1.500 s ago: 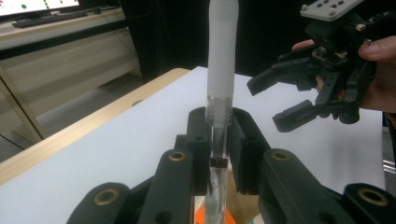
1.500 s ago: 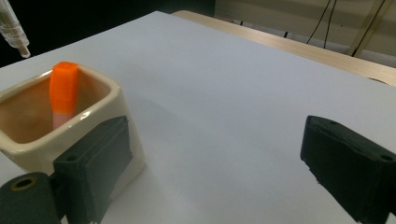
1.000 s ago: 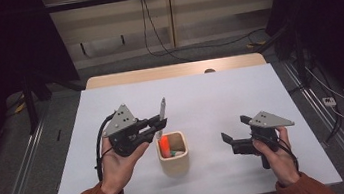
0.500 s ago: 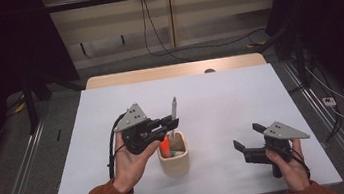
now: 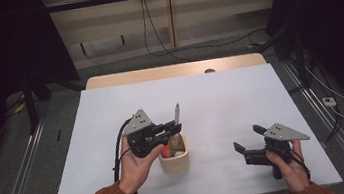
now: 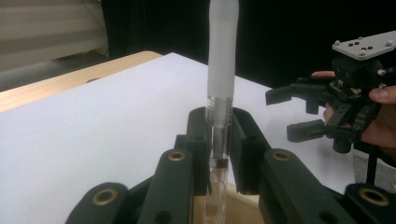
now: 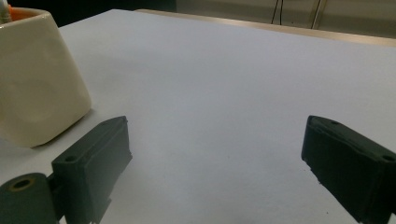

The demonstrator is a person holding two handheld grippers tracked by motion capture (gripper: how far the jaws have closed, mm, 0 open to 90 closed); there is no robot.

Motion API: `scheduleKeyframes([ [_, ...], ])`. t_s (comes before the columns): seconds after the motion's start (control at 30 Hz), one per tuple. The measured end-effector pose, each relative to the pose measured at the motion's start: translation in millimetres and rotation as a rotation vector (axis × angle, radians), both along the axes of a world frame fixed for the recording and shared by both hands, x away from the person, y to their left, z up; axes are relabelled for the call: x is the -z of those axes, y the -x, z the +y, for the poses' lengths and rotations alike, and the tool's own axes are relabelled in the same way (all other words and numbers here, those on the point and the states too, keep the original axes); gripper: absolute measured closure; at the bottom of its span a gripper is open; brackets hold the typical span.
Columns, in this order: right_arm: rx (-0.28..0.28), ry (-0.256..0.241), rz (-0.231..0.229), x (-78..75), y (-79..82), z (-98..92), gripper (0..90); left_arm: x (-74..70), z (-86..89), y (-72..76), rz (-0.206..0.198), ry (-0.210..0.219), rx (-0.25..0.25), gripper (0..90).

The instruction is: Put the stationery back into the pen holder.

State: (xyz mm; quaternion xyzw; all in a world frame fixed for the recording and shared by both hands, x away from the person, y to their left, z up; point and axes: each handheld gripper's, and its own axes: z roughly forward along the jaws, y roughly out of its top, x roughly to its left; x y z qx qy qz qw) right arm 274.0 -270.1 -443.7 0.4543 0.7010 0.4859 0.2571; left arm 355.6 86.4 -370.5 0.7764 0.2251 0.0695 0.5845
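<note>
My left gripper (image 5: 175, 127) is shut on a pen (image 5: 176, 112) with a frosted white cap, held upright. The pen's lower end hangs just over the cream cup (image 5: 174, 161), which holds an orange item and other small things. In the left gripper view the pen (image 6: 222, 56) rises between the two jaws of my left gripper (image 6: 219, 130), with the cup's rim (image 6: 243, 212) right below. My right gripper (image 5: 247, 136) stands open, low over the table, to the right of the cup. In the right gripper view its jaws (image 7: 217, 140) are wide apart and hold nothing, with the cup (image 7: 37, 79) at far left.
The white table (image 5: 221, 100) has a wooden strip (image 5: 171, 71) along its far edge. The person's right hand with my right gripper (image 6: 279, 114) shows at the right of the left gripper view. Dark floor and cables lie beyond the table.
My left gripper has carried the pen to the right until it stands over the cup. My right gripper has drifted right and toward the table's near edge, still open.
</note>
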Motion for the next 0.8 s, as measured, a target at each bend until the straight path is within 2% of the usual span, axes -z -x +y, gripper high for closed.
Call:
scheduleKeyframes([
  [0.13,-0.005,0.004,0.002,0.5,-0.3,0.8,7.8,4.8,-0.5,3.9,-0.008,-0.012,0.003,78.9],
  [0.33,0.005,-0.002,0.005,0.5,-0.9,-0.4,7.8,9.8,1.5,7.3,-0.042,-0.059,0.0,76.7],
  [0.53,0.0,0.001,0.005,0.9,-1.9,0.4,7.8,11.1,2.6,7.8,-0.04,-0.068,0.004,74.9],
  [0.63,-0.003,0.001,0.005,0.8,-2.0,0.8,7.8,9.4,1.9,9.7,-0.055,-0.073,0.01,69.8],
  [0.7,-0.004,0.001,0.003,0.7,-2.2,0.6,7.8,7.3,0.9,11.2,-0.075,-0.088,-0.01,61.7],
  [0.8,-0.003,-0.002,0.002,0.4,-2.2,0.6,7.8,4.9,0.2,11.9,-0.089,-0.09,-0.022,50.4],
])
